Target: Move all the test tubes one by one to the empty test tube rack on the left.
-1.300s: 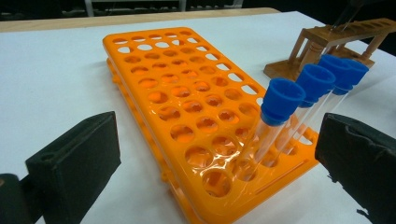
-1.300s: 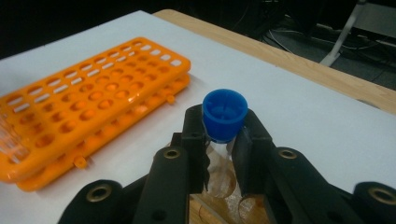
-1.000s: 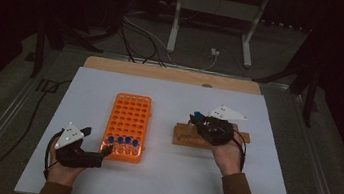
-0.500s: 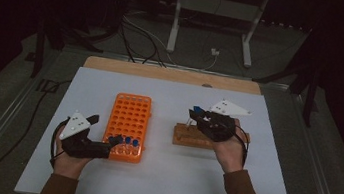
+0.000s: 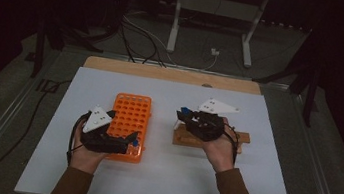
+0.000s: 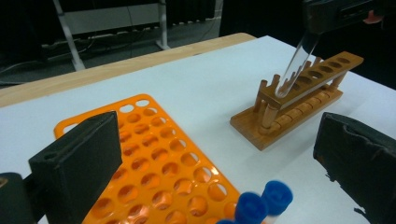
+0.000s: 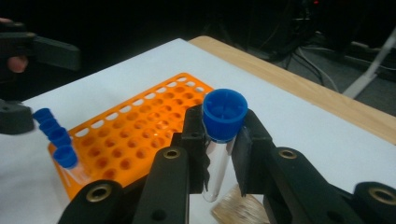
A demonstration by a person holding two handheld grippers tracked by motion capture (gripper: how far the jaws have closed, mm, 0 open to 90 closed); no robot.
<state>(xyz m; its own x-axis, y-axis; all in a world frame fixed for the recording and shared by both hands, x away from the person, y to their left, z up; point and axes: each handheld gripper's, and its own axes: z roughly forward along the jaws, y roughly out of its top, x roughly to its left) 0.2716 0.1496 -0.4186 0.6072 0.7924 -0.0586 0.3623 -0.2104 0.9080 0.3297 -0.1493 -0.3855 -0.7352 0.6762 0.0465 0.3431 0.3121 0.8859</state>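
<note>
One clear test tube (image 7: 218, 161) with a blue cap (image 7: 225, 114) sits pinched in the right gripper (image 7: 219, 154). The fingers (image 7: 194, 140) press just under the cap, the tube hangs roughly upright, and its round bottom hovers over the near-end holes of the wooden rack (image 6: 299, 95). From the left gripper view the tip looks about at the top rail; I can't tell whether it is in a hole yet.

Handling, my read:
- Light, empty as far as I can see. Weight is no issue.
- Stiff, thin wall. Glass or plastic can't be told, so treat it as fragile: no side load against the rail.
- Smooth and slippery. The cap's lip above the fingers is a good stop against sliding down, so the hold just below the cap is the right spot.
- A long lever below the grip means a small wrist tilt swings the tip a lot.

Left gripper (image 5: 121, 143) has its fingers (image 6: 79, 158) spread wide and empty, at the near end of the orange rack (image 5: 129, 116), right by the remaining blue-capped tubes (image 6: 264, 200). The same hold should work for those, though they stand close together and the fingers may nudge neighbours.

Both racks rest on the white table (image 5: 159, 176), well apart.
</note>
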